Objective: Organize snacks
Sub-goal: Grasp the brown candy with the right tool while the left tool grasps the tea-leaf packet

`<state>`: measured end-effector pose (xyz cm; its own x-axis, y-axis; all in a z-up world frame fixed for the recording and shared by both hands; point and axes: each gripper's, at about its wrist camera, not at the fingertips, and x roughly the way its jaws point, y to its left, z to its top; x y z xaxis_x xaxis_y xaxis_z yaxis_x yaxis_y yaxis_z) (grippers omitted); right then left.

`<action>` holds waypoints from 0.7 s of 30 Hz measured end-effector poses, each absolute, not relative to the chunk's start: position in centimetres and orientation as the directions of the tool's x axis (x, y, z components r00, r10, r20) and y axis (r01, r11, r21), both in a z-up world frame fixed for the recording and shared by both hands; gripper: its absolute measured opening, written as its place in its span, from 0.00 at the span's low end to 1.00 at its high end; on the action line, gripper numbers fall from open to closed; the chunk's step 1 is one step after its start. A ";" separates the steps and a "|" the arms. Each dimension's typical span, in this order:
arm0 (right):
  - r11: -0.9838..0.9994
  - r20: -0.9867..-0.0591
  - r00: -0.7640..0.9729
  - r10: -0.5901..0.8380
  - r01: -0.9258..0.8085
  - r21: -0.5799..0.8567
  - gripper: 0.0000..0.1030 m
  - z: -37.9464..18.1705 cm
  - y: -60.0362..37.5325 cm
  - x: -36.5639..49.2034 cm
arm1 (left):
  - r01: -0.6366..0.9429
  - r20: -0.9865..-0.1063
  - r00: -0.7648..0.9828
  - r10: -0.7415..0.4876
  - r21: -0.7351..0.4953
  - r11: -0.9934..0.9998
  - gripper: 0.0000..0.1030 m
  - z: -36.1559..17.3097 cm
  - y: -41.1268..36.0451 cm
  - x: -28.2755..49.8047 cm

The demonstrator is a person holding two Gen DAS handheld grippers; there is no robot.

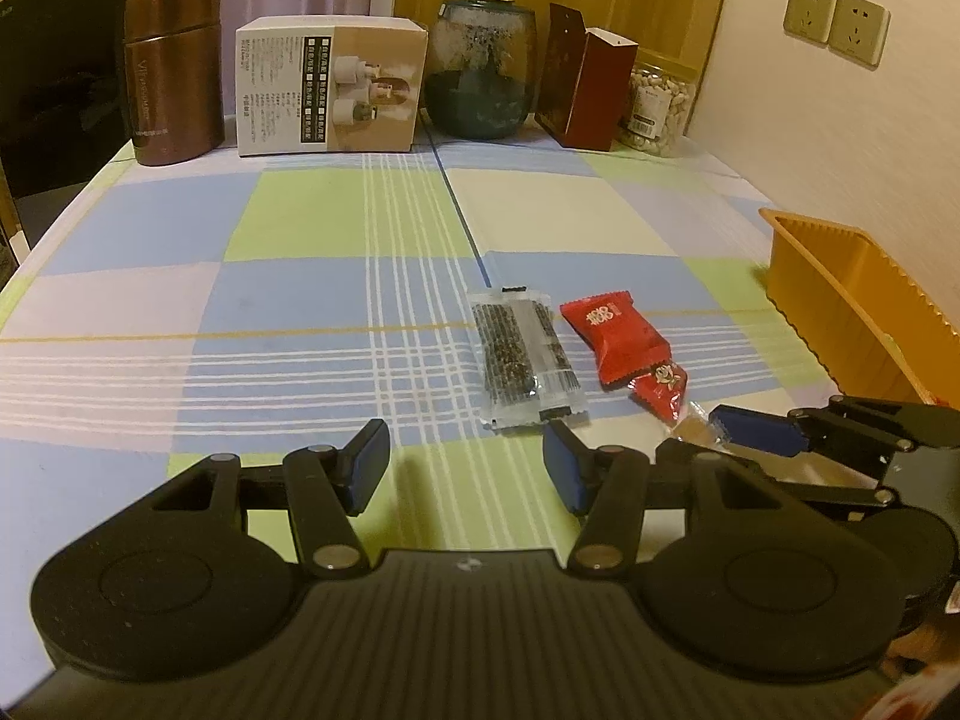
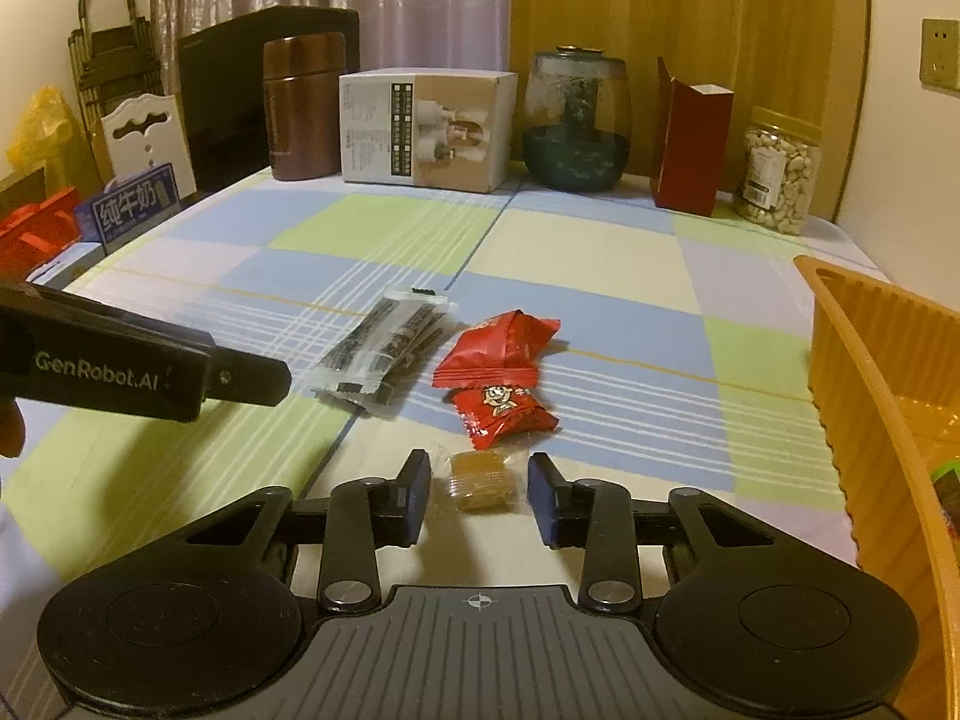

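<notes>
A brown candy (image 2: 483,483) in clear wrap lies on the checked cloth between the pads of my right gripper (image 2: 480,495), with a narrow gap on each side; the jaws stand open around it. Just beyond it lie two red packets (image 2: 498,354) and clear packs of dark bars (image 2: 384,354). My left gripper (image 1: 468,465) hovers open over bare cloth, just short of the dark bars (image 1: 525,360), with nothing between its fingers. An orange basket (image 2: 852,372) stands at the right, close to the right gripper.
Along the back edge stand a brown flask (image 2: 303,108), a white box (image 2: 426,129), a glass jar (image 2: 576,120), a red box (image 2: 690,144) and a jar of nuts (image 2: 780,171). A wall runs along the right. Left of the table are a chair and bags.
</notes>
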<state>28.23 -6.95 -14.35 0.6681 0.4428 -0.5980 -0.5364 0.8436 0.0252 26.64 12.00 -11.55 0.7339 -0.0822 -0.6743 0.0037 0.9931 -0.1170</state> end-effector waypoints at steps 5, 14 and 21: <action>0.857 -0.587 0.685 0.431 -0.514 0.029 0.34 -13.9 -7.5 28.0 | 0.014 -0.670 0.737 -0.086 -0.113 0.993 0.51 -11.6 11.5 26.9; 0.901 -0.564 0.728 0.388 -0.430 0.065 0.34 -12.4 -9.3 28.6 | 0.027 -0.647 0.755 -0.108 -0.134 0.991 0.51 -12.3 10.6 29.1; 0.915 -0.569 0.735 0.367 -0.394 0.081 0.34 -12.3 -10.0 29.1 | 0.018 -0.636 0.765 -0.102 -0.137 0.990 0.50 -13.2 9.7 31.0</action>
